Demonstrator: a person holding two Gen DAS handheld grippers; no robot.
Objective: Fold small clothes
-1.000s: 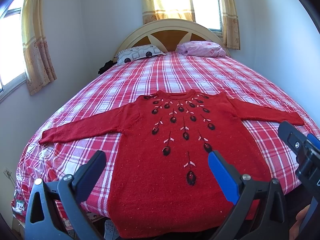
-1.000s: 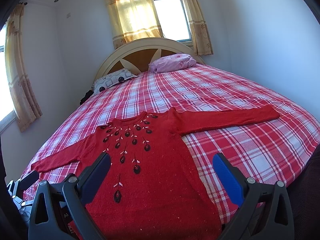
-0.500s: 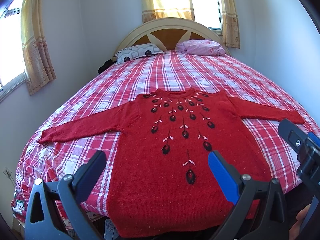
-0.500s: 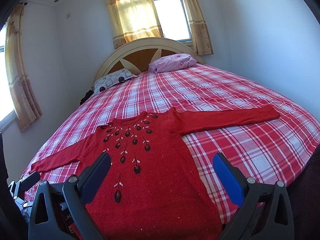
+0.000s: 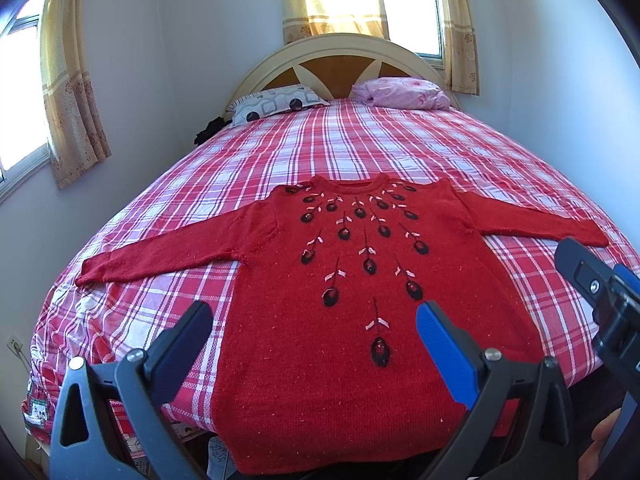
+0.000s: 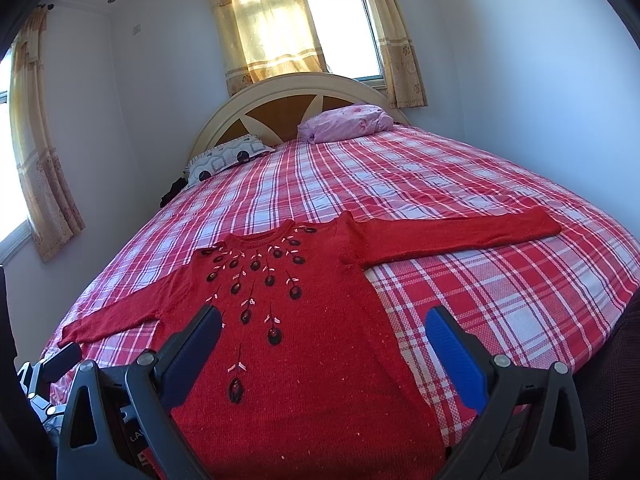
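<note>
Left wrist view: sweater [image 5: 360, 320] lies flat, face up, on the bed [image 5: 360, 140], sleeves out, hem at the near edge so I can reach it. Left gripper [image 5: 312, 332] and right gripper [image 6: 322, 332] both hover spread wide, holding nothing.

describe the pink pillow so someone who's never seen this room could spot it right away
Find the bed with the red plaid sheet and follow it to the arched cream-and-wood headboard. Two pillows lie there; the crumpled plain pink pillow sits under the window, unlike its flatter white pillow with dark circles.
</note>
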